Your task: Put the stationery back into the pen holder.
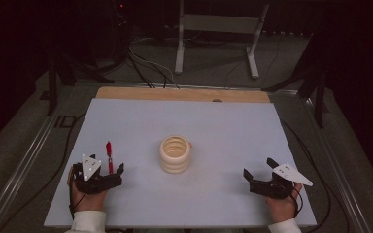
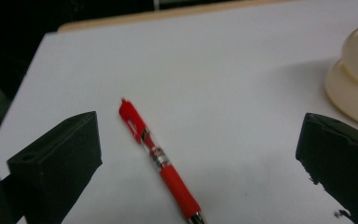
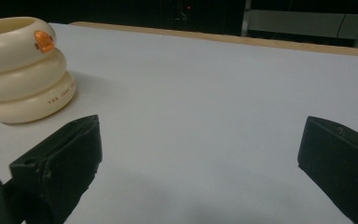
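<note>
High view: we rest both hands near the table's (image 1: 184, 208) front edge, the left gripper (image 1: 108, 171) spread wide and empty with the red pen (image 1: 109, 156) lying flat just ahead of its jaws, a stance we judge to be the approach for picking it up; the right gripper (image 1: 258, 171) is likewise spread and empty, well apart from the cream ringed holder (image 1: 175, 154) that stands upright at the middle, probably waiting until it is needed. Left gripper view: the pen (image 2: 161, 163) lies slantwise on the pale sheet between the two black jaws, touching neither, its tip end nearest the camera, and the holder (image 2: 354, 79) rises at the right edge. Right gripper view: bare surface lies between the parted jaws, and the holder (image 3: 21, 70), bearing an orange mark, stands off to the left. The surface is a pale grey-blue board with a wooden strip (image 1: 184, 94) along its far edge; beyond it the room is dark, with cables (image 1: 145, 68) on the floor and a white metal stand (image 1: 218, 34).
</note>
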Demonstrator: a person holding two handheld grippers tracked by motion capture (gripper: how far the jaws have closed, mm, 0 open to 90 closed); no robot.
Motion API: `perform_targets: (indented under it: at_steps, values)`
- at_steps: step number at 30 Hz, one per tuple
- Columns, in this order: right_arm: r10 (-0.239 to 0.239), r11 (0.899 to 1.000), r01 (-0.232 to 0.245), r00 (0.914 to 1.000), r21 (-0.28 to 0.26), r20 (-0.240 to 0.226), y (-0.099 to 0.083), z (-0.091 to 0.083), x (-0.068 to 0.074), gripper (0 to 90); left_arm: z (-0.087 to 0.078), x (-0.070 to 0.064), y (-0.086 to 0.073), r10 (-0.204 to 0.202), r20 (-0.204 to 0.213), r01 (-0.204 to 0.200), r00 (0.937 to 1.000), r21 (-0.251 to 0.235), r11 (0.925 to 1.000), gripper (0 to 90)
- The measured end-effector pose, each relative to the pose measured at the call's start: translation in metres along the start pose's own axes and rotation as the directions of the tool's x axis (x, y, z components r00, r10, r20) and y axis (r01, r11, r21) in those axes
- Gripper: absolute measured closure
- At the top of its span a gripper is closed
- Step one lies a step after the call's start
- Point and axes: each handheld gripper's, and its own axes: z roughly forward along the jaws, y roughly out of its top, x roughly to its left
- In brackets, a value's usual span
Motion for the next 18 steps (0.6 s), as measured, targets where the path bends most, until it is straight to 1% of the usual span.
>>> perform_targets:
  at_steps: [2,5,6,7,8,10,11,13,14,16,18]
  values:
    - [0.004,1.000,-0.004,1.0000,-0.001,0.002,0.000,0.000,0.000,0.0,0.002,0.000,0.000,-0.008,-0.007,0.008,0.9999,0.024,0.9997,3.2]
    - [0.005,1.000,-0.005,1.0000,0.001,-0.001,-0.001,0.000,-0.001,0.0,0.005,-0.002,-0.001,-0.003,-0.017,0.004,0.9999,0.069,0.9976,6.7]
    - [0.007,1.000,-0.007,1.0000,0.002,-0.001,-0.001,0.000,-0.001,0.0,0.007,-0.003,-0.001,-0.003,-0.030,0.005,0.9995,0.087,0.9962,8.0]
    - [0.007,1.000,-0.007,1.0000,0.001,0.000,-0.001,0.000,-0.001,0.0,0.008,-0.004,-0.002,-0.002,-0.055,0.008,0.9985,0.100,0.9950,12.4]
    - [0.008,1.000,-0.008,1.0000,0.002,0.000,-0.001,0.000,-0.001,0.0,0.010,-0.004,-0.003,-0.005,-0.061,0.012,0.9981,0.114,0.9934,16.2]
    - [0.014,1.000,-0.014,0.9999,0.007,-0.001,-0.001,0.001,-0.001,0.0,0.013,-0.003,-0.004,-0.009,-0.060,0.018,0.9982,0.144,0.9894,18.0]
    - [0.013,1.000,-0.013,0.9999,0.009,-0.001,-0.001,0.001,-0.001,0.0,0.014,-0.003,-0.005,-0.013,-0.075,0.025,0.9971,0.163,0.9864,21.6]
    - [0.012,1.000,-0.012,0.9999,0.010,-0.002,-0.001,0.001,-0.001,0.0,0.015,-0.002,-0.007,-0.023,-0.077,0.037,0.9968,0.185,0.9821,28.7]
    - [0.012,1.000,-0.012,0.9999,0.010,-0.002,-0.001,0.001,-0.001,0.0,0.015,-0.001,-0.008,-0.025,-0.067,0.037,0.9975,0.192,0.9808,33.4]
    - [0.012,1.000,-0.012,0.9999,0.013,-0.001,-0.001,0.001,-0.002,0.0,0.016,-0.001,-0.010,-0.027,-0.052,0.037,0.9983,0.217,0.9755,41.9]
    - [0.017,1.000,-0.017,0.9999,0.013,0.001,-0.001,0.001,-0.002,0.0,0.017,-0.001,-0.012,-0.036,-0.042,0.046,0.9985,0.252,0.9667,50.7]
